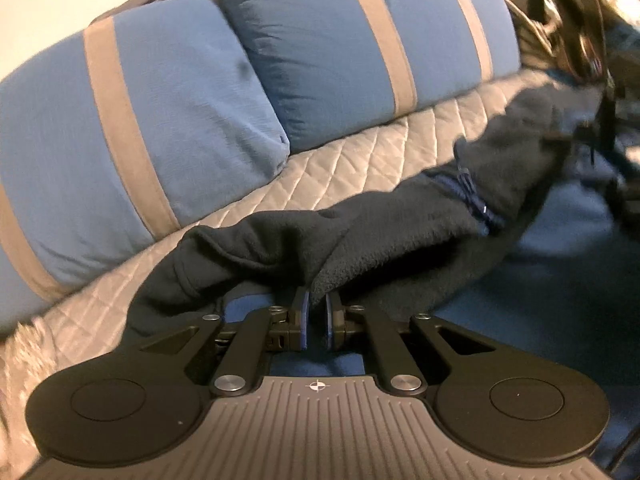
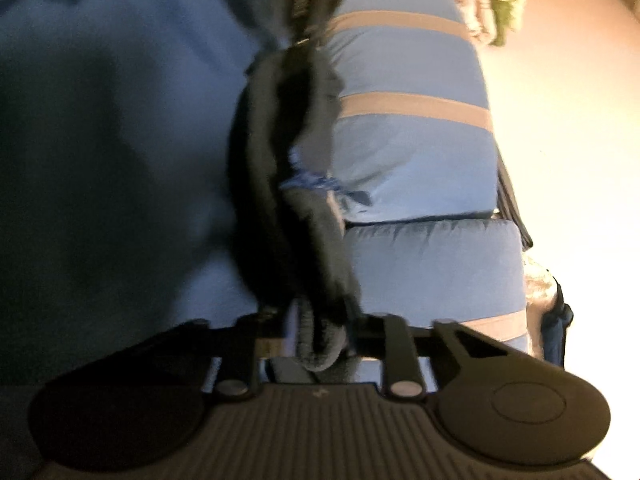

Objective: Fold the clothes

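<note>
A black fleece garment (image 1: 400, 232) with a blue zipper (image 1: 468, 192) stretches across the left wrist view, lifted above the bed. My left gripper (image 1: 317, 300) is shut on its near edge, fabric pinched between the blue pads. The far end of the garment rises toward the other gripper (image 1: 600, 120) at the upper right, blurred. In the right wrist view the same garment (image 2: 280, 200) hangs as a dark twisted band running away from my right gripper (image 2: 320, 320), which is shut on its bunched end. Blue zipper trim (image 2: 320, 188) shows midway along it.
Two blue pillows with grey stripes (image 1: 140, 128) (image 1: 360, 40) lie on a grey quilted cover (image 1: 360, 160). A blue sheet (image 1: 540, 280) spreads below the garment. In the right wrist view, a striped pillow (image 2: 412, 120) and blue bedding (image 2: 100, 160) fill the background, beside a pale wall (image 2: 568, 120).
</note>
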Action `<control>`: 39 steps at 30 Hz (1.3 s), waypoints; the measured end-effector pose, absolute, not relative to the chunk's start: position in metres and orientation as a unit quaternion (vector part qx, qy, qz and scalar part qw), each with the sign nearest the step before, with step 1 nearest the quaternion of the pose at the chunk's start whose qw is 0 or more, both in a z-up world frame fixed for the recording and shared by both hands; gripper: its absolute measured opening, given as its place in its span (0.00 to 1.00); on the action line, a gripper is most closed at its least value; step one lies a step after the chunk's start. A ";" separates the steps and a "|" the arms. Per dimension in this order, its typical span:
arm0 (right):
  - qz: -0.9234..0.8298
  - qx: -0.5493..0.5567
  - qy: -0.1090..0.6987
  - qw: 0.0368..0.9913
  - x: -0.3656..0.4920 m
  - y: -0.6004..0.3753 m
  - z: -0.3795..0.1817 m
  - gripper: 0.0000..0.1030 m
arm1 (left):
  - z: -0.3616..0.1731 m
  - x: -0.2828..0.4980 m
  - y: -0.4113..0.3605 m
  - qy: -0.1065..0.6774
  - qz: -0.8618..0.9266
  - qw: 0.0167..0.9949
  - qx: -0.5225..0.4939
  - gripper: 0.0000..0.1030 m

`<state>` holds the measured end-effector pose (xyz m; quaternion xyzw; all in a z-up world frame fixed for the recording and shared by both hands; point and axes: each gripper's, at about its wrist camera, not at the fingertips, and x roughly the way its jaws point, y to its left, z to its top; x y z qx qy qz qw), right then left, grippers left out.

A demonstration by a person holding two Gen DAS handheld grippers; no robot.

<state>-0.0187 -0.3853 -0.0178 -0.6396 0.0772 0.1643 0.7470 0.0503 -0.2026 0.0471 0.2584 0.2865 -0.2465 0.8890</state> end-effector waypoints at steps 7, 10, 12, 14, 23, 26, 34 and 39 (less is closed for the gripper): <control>0.180 -0.585 0.085 0.786 -0.013 -0.391 0.009 0.15 | 0.040 0.050 -0.200 0.280 -0.251 0.883 0.280 0.20; 0.180 -0.565 0.086 0.801 -0.011 -0.389 0.020 0.15 | 0.044 0.037 -0.203 0.242 -0.235 0.886 0.317 0.55; 0.180 -0.558 0.087 0.806 -0.009 -0.390 0.025 0.15 | 0.049 0.024 -0.204 0.203 -0.241 0.885 0.343 0.68; 0.180 -0.554 0.086 0.808 -0.007 -0.392 0.029 0.15 | 0.054 0.010 -0.206 0.171 -0.262 0.877 0.365 0.73; 0.186 -0.520 0.100 0.828 -0.005 -0.395 0.041 0.15 | 0.033 -0.023 -0.260 0.078 -0.291 0.800 0.518 0.75; 0.190 -0.513 0.102 0.831 -0.009 -0.398 0.042 0.14 | 0.022 -0.022 -0.276 0.052 -0.277 0.784 0.553 0.75; 0.195 -0.494 0.091 0.843 -0.018 -0.406 0.040 0.14 | 0.019 -0.002 -0.291 0.108 -0.261 0.774 0.566 0.22; 0.195 -0.481 0.079 0.851 -0.025 -0.412 0.036 0.15 | 0.029 0.001 -0.287 0.120 -0.256 0.788 0.547 0.14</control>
